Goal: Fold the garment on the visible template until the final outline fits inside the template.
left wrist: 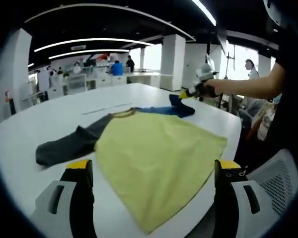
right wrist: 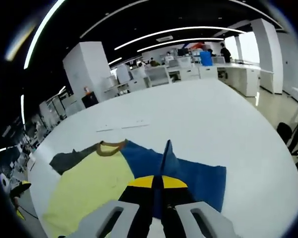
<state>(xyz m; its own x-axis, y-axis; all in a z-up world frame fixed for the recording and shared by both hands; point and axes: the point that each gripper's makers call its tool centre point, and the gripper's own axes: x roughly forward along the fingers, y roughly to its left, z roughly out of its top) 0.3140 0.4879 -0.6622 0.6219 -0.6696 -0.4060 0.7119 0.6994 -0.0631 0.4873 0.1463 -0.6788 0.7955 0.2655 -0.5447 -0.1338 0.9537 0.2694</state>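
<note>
Garment point(left wrist: 159, 158) soft yellow knit, flat on smooth white counter point(left wrist: 49, 119); left hand-held gripper point(left wrist: 151, 168) jaws wide; right hand-held gripper point(right wrist: 156, 184) pinching blue sleeve point(right wrist: 188, 173), peaked.

Left gripper point(left wrist: 154, 171): jaws wide apart, yellow-tipped fingers point(left wrist: 79, 164) rising from the bottom of the left gripper view, nothing between them, hovering low over the table edge.

Right gripper point(right wrist: 156, 182): jaws pressed together in the right gripper view, pinching a raised fold of the blue sleeve point(right wrist: 166, 153). In the left gripper view the same gripper point(left wrist: 191, 92) sits at far right, held by the person's hand point(left wrist: 208, 88), bare forearm point(left wrist: 248, 87) stretched out roughly level from a dark short sleeve at the right edge.
</note>
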